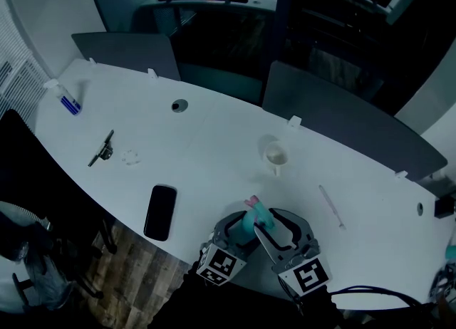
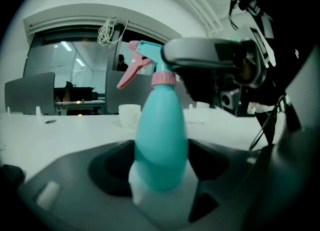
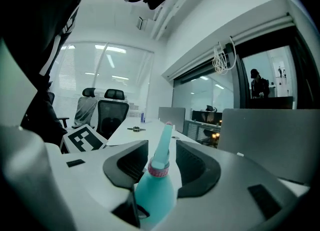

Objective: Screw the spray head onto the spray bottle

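Holding: the left claw point(image 2: 160, 167) pinches the teal plastic spray bottle point(image 2: 161, 130) by its lower body, with both dark pads against the bottle's sides.
Right claw: the right claw point(image 3: 161, 156) is spread. Its pads stand on either side of the teal spray head with a pink trigger point(image 3: 163, 142), with a gap on each side and neither pad pressing.
Spray head: it sits on the bottle's neck above a pink ribbed collar point(image 2: 163, 78), and the trigger points toward the table's far edge.
Bottle place: it is upright between the two claws at the near edge of the curved white table point(image 1: 214, 142), about midway along it. Whether its base rests on the table cannot be told.
Near edge, left of the claws: a black rectangular smartphone point(image 1: 160, 211) lies flat.
Middle of the table: a white cup point(image 1: 275, 155) stands beyond the bottle, well apart from it.
Left end: a small clear bottle with a blue label point(image 1: 67, 99) lies near the far edge. A black metal tool point(image 1: 102, 149) lies closer in.
Right part: a thin white stick point(image 1: 331, 207) lies on the table.
Far edge: grey divider panels point(image 1: 342, 117) stand along it.
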Demonstrator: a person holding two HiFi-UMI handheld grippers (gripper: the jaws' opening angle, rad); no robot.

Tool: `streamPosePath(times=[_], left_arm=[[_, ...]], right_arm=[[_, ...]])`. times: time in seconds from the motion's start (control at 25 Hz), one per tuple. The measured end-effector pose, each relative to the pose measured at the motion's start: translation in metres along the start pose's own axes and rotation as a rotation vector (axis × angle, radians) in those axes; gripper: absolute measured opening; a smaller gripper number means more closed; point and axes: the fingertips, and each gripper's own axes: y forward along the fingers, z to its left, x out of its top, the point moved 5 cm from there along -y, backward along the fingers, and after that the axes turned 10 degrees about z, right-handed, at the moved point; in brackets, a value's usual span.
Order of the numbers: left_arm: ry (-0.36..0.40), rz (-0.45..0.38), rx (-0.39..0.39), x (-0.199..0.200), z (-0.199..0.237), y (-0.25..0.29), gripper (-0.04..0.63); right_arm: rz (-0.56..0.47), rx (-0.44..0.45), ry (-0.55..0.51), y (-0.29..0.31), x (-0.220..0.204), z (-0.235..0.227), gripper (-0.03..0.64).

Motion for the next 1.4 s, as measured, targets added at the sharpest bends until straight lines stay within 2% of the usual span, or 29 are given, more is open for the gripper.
streamPosePath(times=[0.04,0.24,0.6,0.84,1.0,1.12,1.24,1.32,1.4], left_arm=[[0.000,0.002,0.000,0.000,0.000,0.000,0.339],[0.000,0.008,-0.001,-0.002,0.000,0.001,0.341],[0.000,0.009,-0.004,-0.001,-0.001,0.000,0.339],[0.012,0.013,-0.004,-0.001,-0.002,0.001,0.341],[-0.011,0.000,-0.006,0.001,-0.002,0.000,0.341],[-0.036,0.011,-0.063,-0.002,0.002,0.000,0.354],[-0.084,0.015,-0.204,0.001,0.012,-0.005,0.376],[-0.052,0.045,-0.300,0.005,0.014,-0.002,0.377],[0.020,0.065,-0.303,0.009,0.014,0.001,0.347]], right_arm=[[0.001,0.007,0.011,0.000,-0.001,0.000,0.158],[0.049,0.041,0.065,0.006,-0.016,0.000,0.170],[0.043,0.036,0.009,0.010,-0.016,-0.001,0.143],[-0.037,-0.051,-0.063,0.006,-0.024,0.004,0.141],[-0.087,-0.062,-0.033,0.007,-0.027,0.006,0.141],[-0.082,-0.032,-0.032,0.008,-0.027,0.005,0.141],[-0.083,0.007,-0.003,0.008,-0.027,0.003,0.141],[-0.090,0.032,-0.001,0.007,-0.026,0.001,0.140],[-0.099,0.030,-0.017,0.007,-0.025,-0.001,0.140]])
